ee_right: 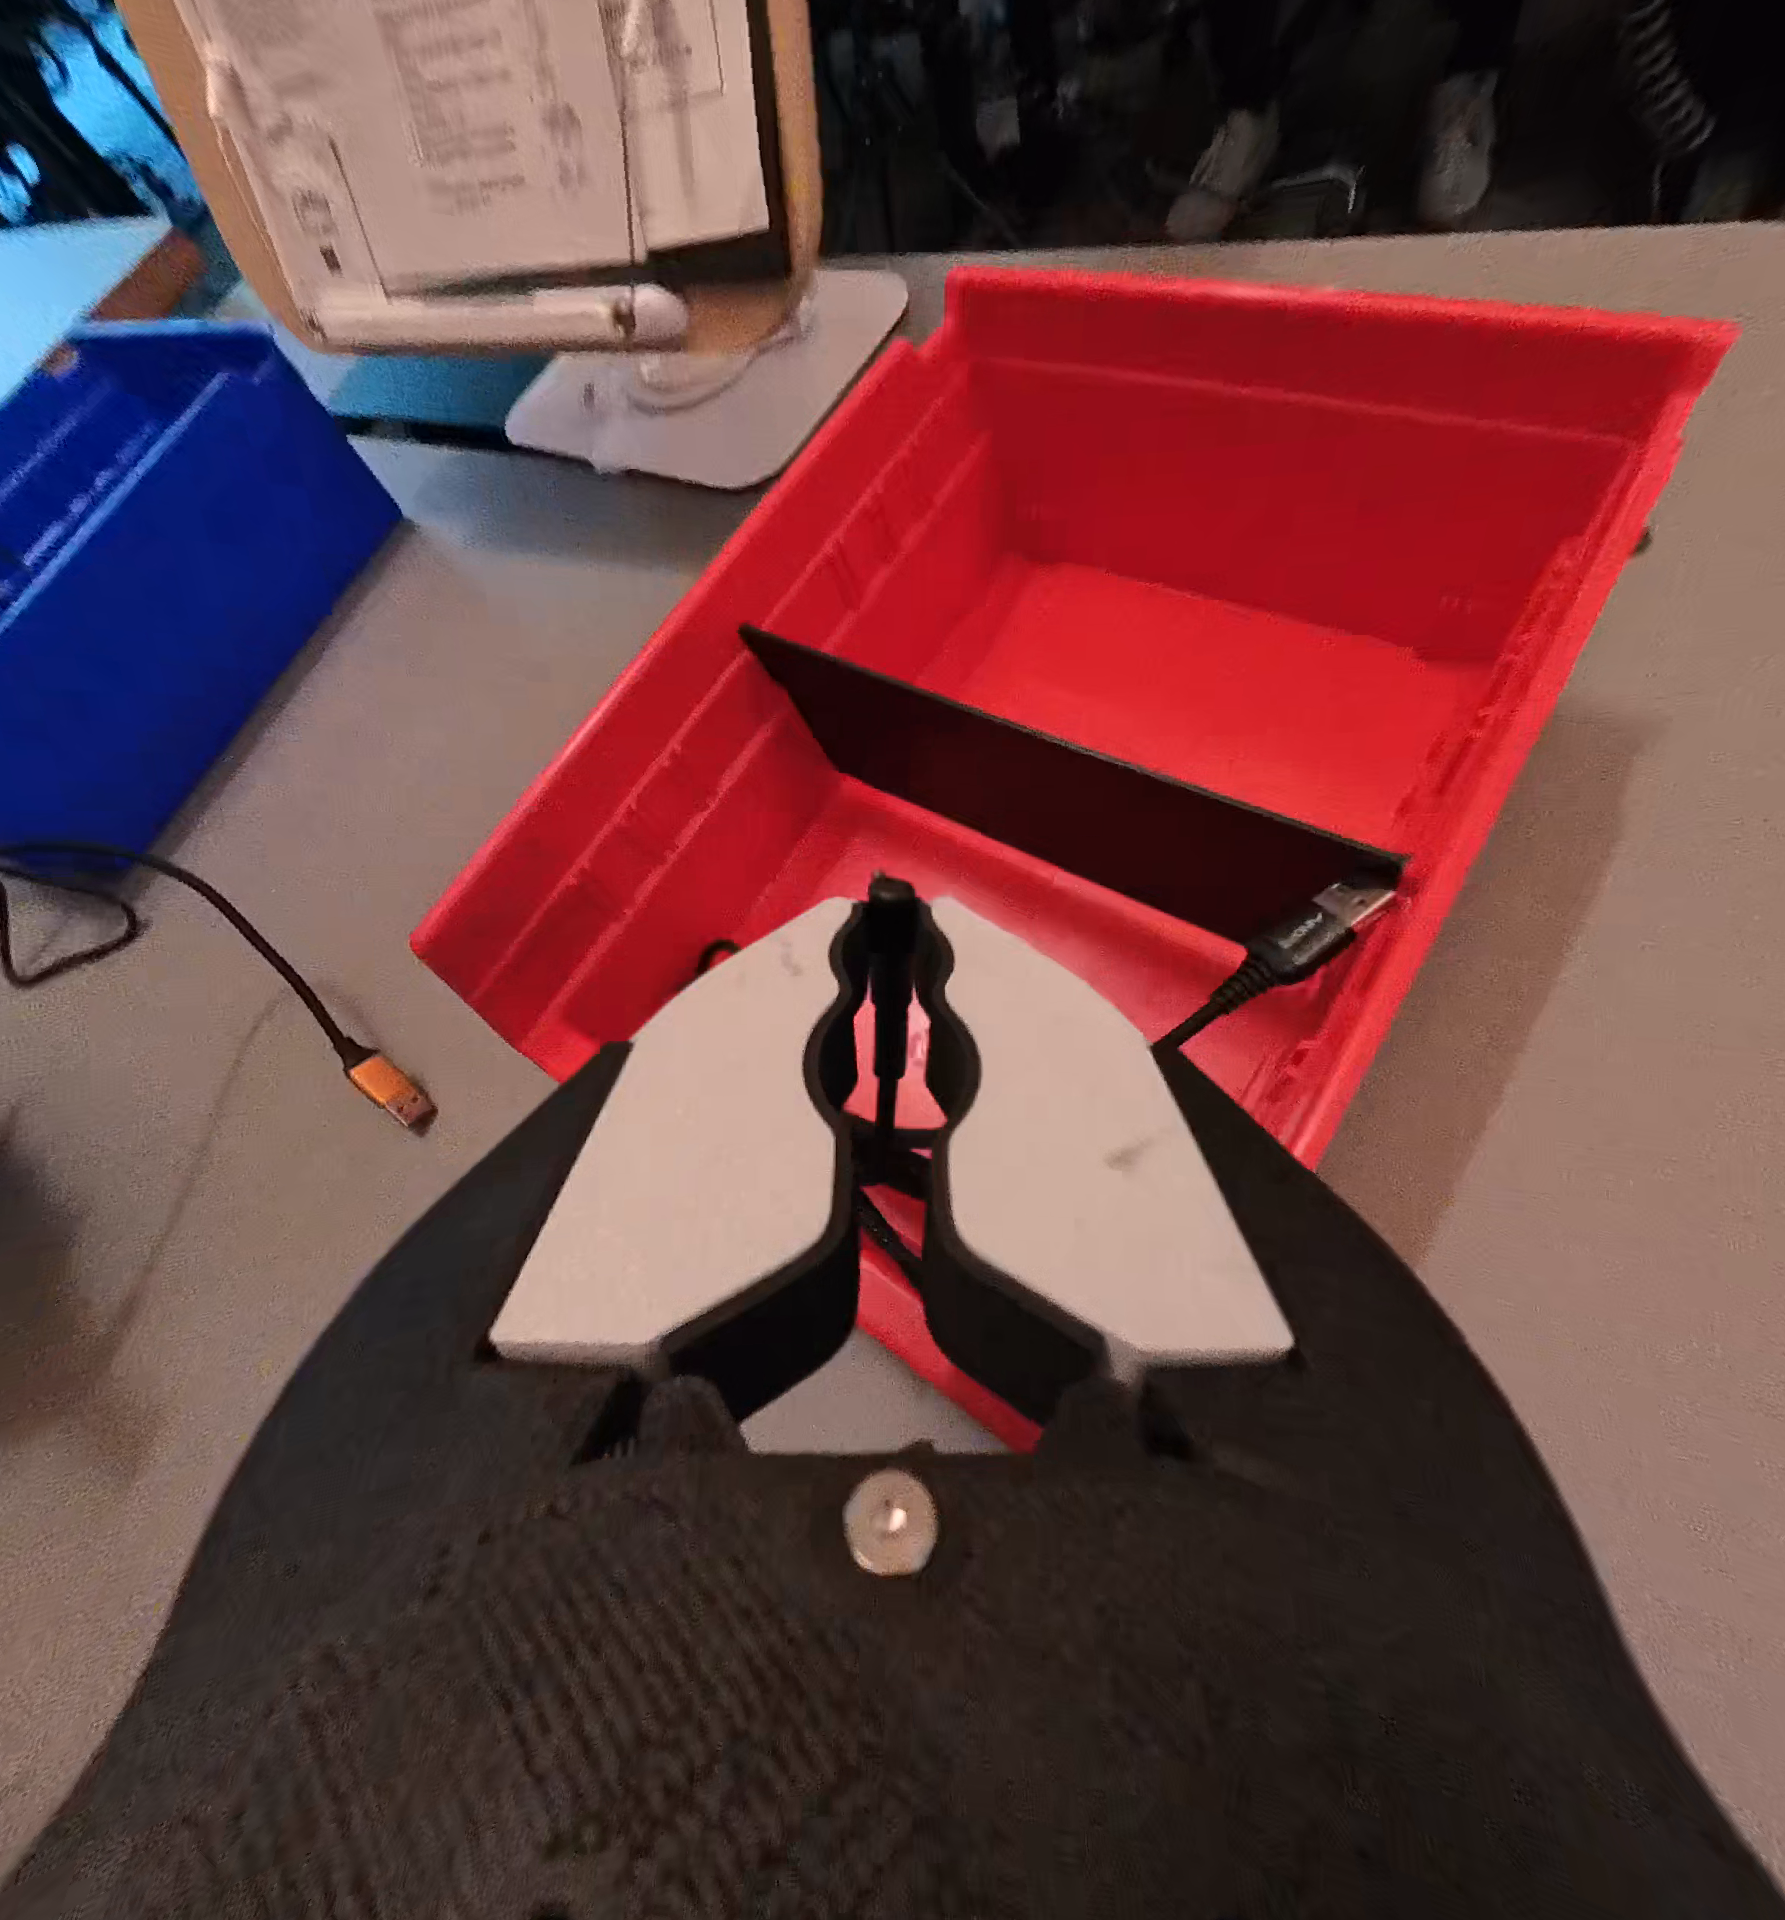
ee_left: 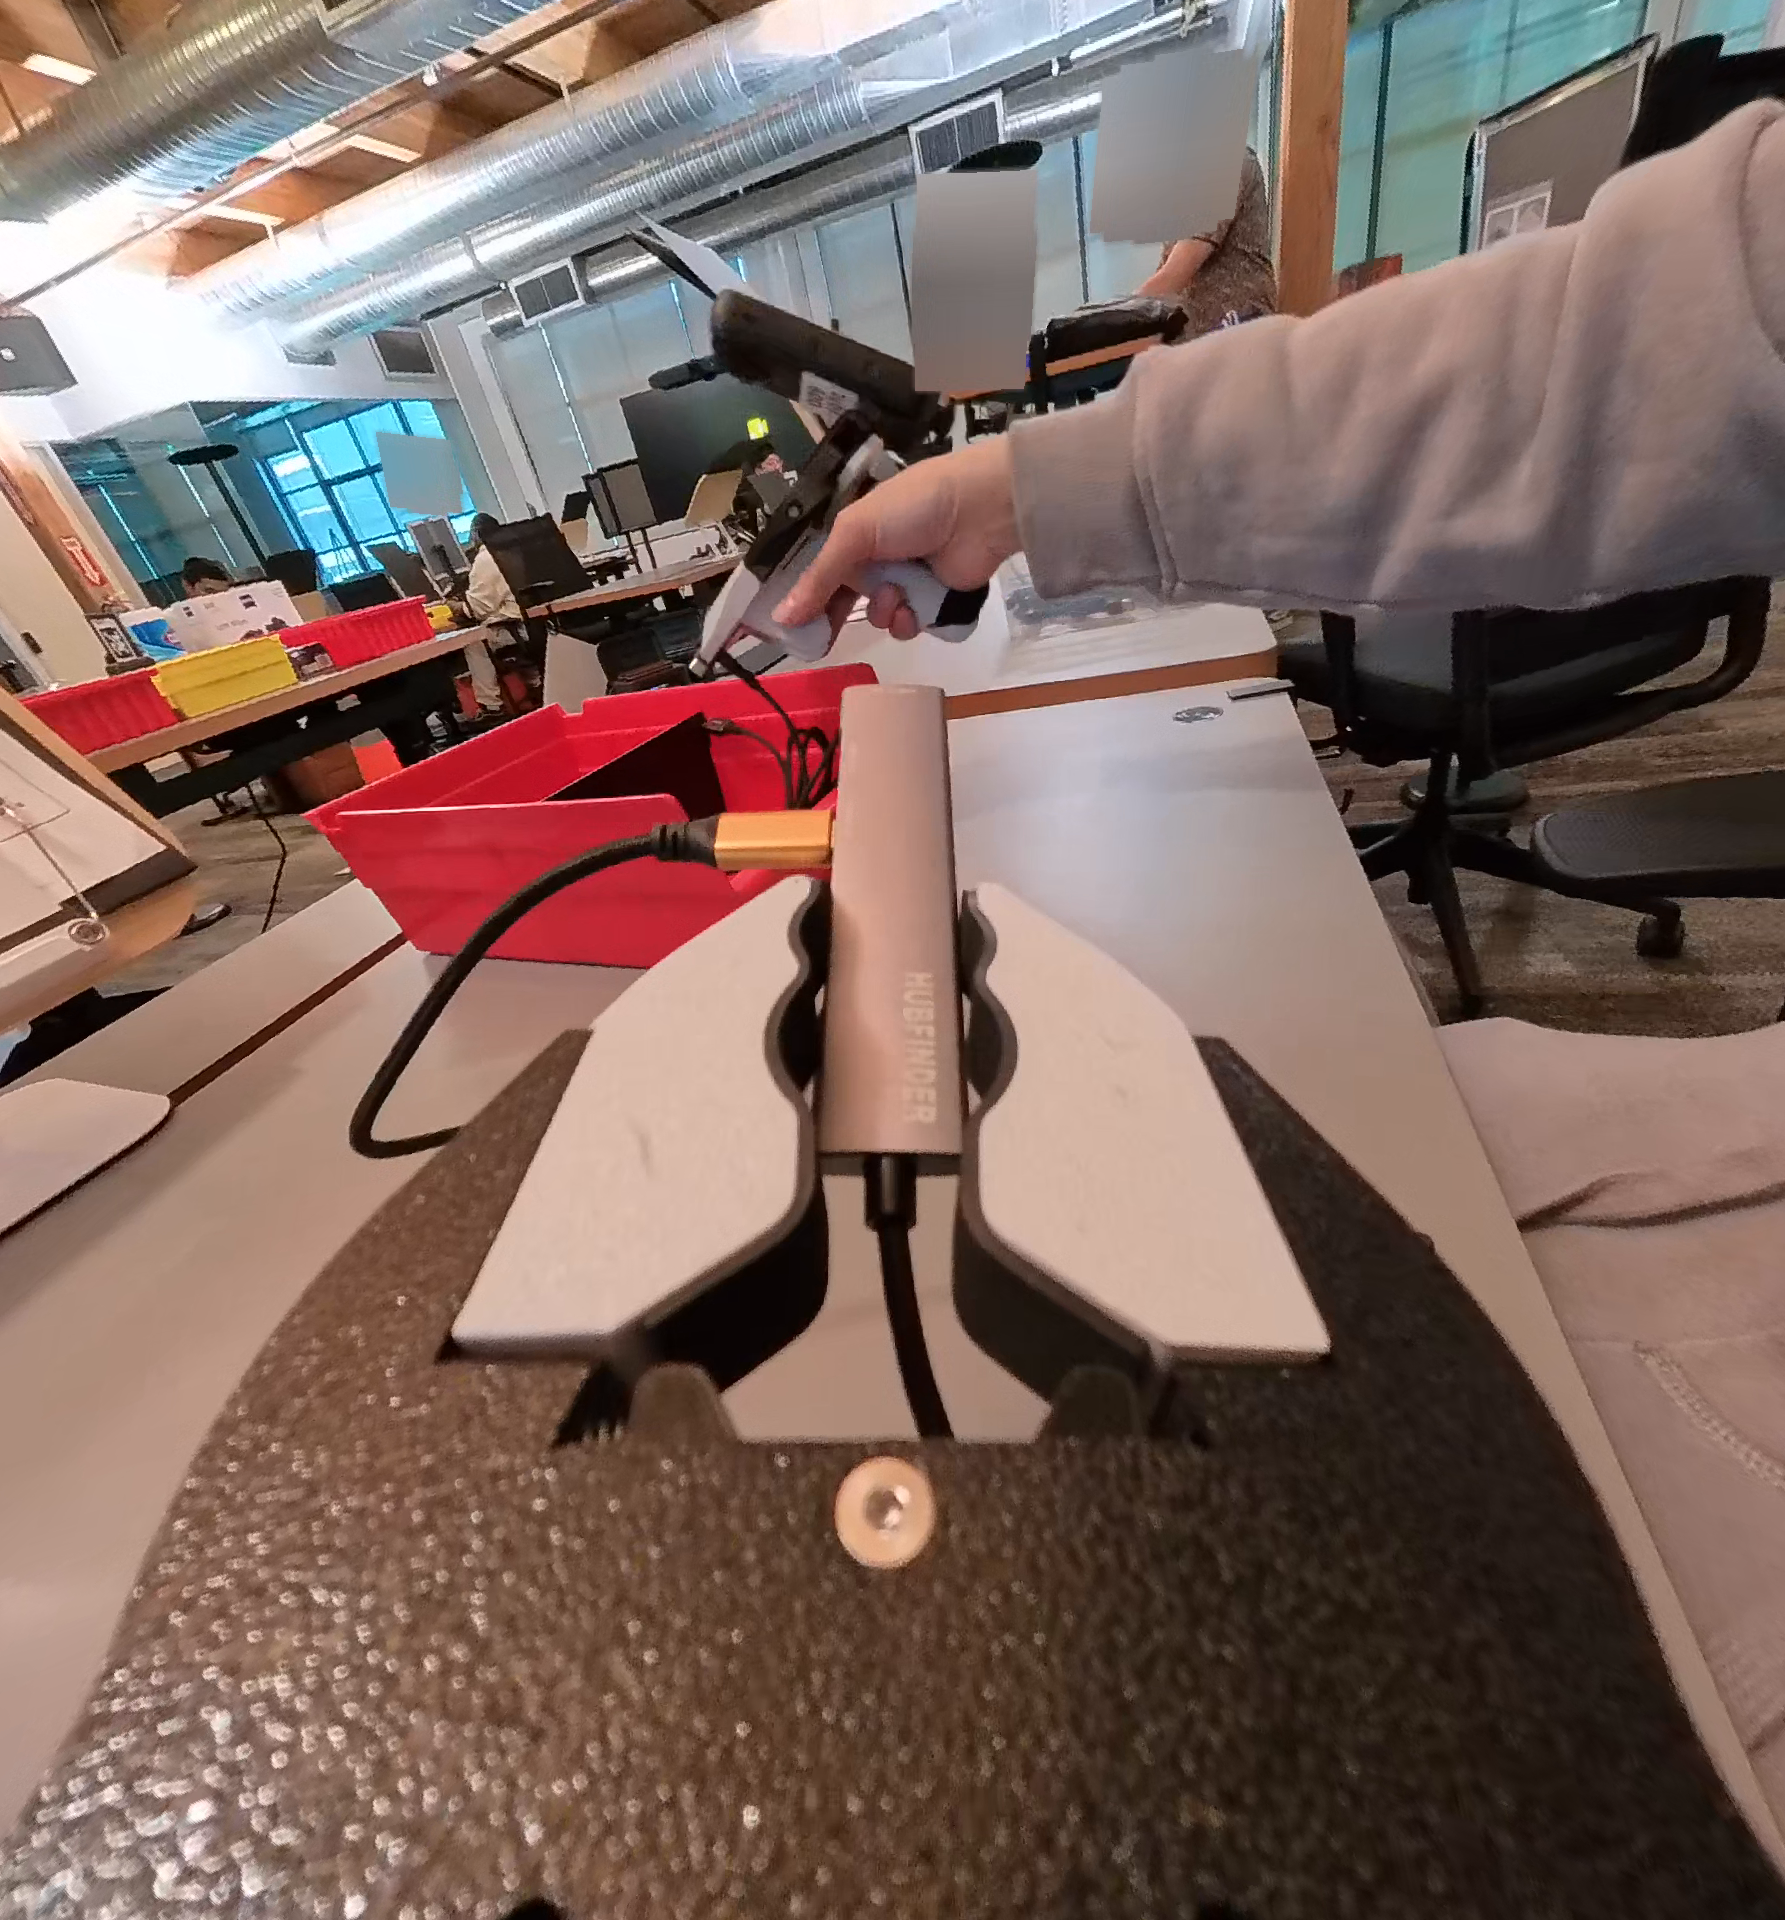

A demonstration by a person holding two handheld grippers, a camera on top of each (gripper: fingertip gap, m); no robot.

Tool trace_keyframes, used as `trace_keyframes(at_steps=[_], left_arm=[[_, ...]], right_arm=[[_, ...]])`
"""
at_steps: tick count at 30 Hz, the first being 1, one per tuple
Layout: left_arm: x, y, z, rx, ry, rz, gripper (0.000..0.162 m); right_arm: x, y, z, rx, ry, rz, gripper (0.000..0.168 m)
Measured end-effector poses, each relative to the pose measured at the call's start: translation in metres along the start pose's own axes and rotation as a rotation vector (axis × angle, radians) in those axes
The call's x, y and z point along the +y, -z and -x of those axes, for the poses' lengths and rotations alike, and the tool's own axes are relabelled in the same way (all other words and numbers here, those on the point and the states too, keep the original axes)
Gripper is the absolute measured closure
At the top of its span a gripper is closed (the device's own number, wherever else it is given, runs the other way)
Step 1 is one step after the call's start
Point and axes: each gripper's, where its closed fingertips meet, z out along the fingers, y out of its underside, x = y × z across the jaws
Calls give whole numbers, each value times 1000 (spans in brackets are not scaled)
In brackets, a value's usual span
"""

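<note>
My left gripper (ee_left: 890,914) is shut on a grey USB hub (ee_left: 890,935) held above the table, its own black lead running back between the fingers. A black cable with an orange plug (ee_left: 772,840) is plugged into the hub's left side. My right gripper (ee_right: 890,914) is shut on the end of a black cable (ee_right: 888,997) above the near compartment of a red bin (ee_right: 1490,436). That cable's other plug (ee_right: 1329,925) rests against the bin's black divider (ee_right: 1075,800). In the left wrist view the right gripper (ee_left: 706,665) hangs over the red bin (ee_left: 514,862).
A second orange-plug cable (ee_right: 384,1086) lies loose on the grey table (ee_right: 452,727) left of the bin. A blue bin (ee_right: 119,582) and a white stand (ee_right: 722,416) with a board sit at the back left. Office chairs (ee_left: 1553,717) stand to the right of the table. My right fingertips sit around 35 centimetres from my left ones.
</note>
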Motion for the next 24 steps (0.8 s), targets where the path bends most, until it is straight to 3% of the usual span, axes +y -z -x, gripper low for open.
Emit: trace_keyframes(at_steps=[2, 6, 10, 13, 16, 19, 22, 24], left_arm=[[0, -1, -1, 2, 1, 1, 139], [1, 0, 0, 0, 5, -1, 139], [3, 0, 0, -4, 8, 5, 139], [3, 0, 1, -5, 12, 0, 139], [3, 0, 1, -4, 18, -1, 139], [5, -1, -1, 12, 25, 2, 139], [6, -2, -9, 68, 15, 13, 139], [5, -1, -18, 129, -6, 15, 139]], right_arm=[[10, -8, -2, 35, 54, 106, 160], [9, -15, -14, 171, 252, 159, 151], [-32, 9, -22, 259, 297, -2, 128], [-42, 25, -25, 244, 213, -47, 140], [-38, 35, -16, 215, 198, -42, 139], [-27, 34, 44, -30, 207, -85, 136], [8, 38, 165, -562, 136, -44, 134], [36, 49, 238, -875, 66, 40, 144]])
